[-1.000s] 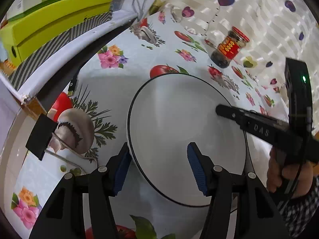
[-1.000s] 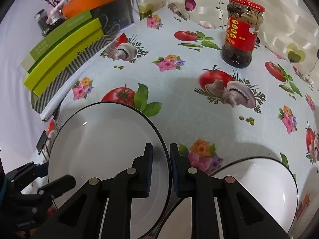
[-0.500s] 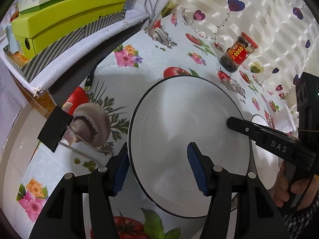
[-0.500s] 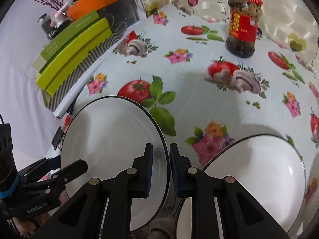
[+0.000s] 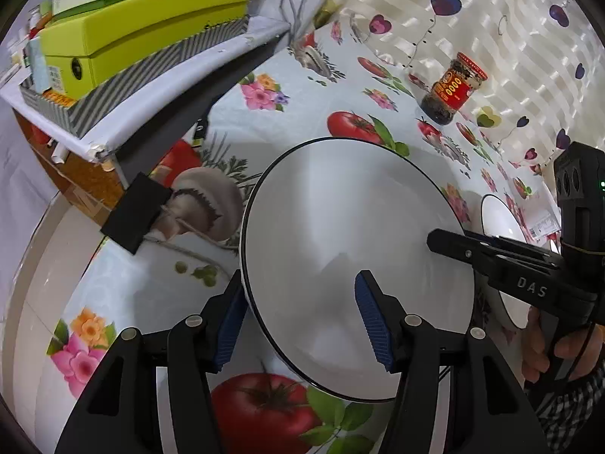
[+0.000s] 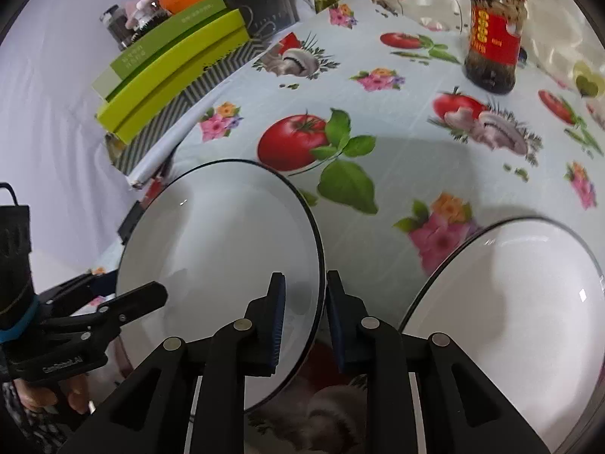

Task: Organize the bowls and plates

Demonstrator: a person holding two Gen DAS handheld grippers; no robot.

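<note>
**Two grippers at one plate's rim**

A round white plate with a thin black rim (image 5: 351, 227) (image 6: 223, 249) sits tilted over the printed tablecloth of tomatoes, mushrooms and flowers (image 5: 287, 113) (image 6: 397, 143), near its front edge; the left gripper (image 5: 300, 319) straddles the plate's near-left rim, jaws half spread, and whether its blue pads press the plate cannot be told; the right gripper (image 6: 304, 317) straddles the opposite rim, its jaws having just been opening, a narrow gap showing each side of the rim; a second white black-rimmed dish (image 6: 506, 310) lies just beside the plate, toward the cloth's front right; a red-labelled glass jar (image 6: 493, 41) stands upright near the far edge; lime-green boxes (image 6: 174, 64) are stacked beyond the left edge.
</note>
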